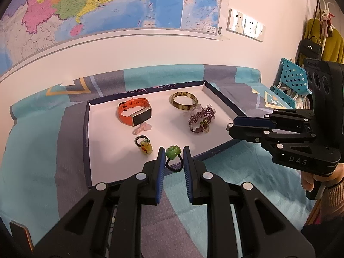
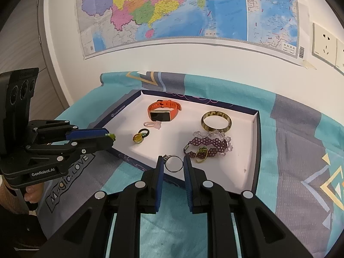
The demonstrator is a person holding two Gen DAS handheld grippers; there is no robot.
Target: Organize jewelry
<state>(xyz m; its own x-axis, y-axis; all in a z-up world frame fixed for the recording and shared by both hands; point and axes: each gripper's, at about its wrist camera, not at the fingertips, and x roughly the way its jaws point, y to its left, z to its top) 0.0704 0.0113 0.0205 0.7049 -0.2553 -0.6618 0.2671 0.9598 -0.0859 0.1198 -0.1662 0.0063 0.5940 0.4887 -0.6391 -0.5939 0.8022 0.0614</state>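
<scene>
Over the tray's near edge (image 1: 150,177), on the bed:
Left gripper (image 1: 174,158): narrowed onto green-charm beaded ring (image 1: 173,152), above tray's near-left floor.
Right gripper (image 2: 173,164): narrowed onto silver ring (image 2: 174,163), above near-right floor, beside purple beaded bracelet (image 2: 209,145).

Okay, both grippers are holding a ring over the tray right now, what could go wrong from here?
The left hand-held gripper pinches the beaded green ring by its soft band; it could slip out. The right hand-held gripper grips the silver ring near the tray front edge; released there, it might roll onto the bedspread.
</scene>
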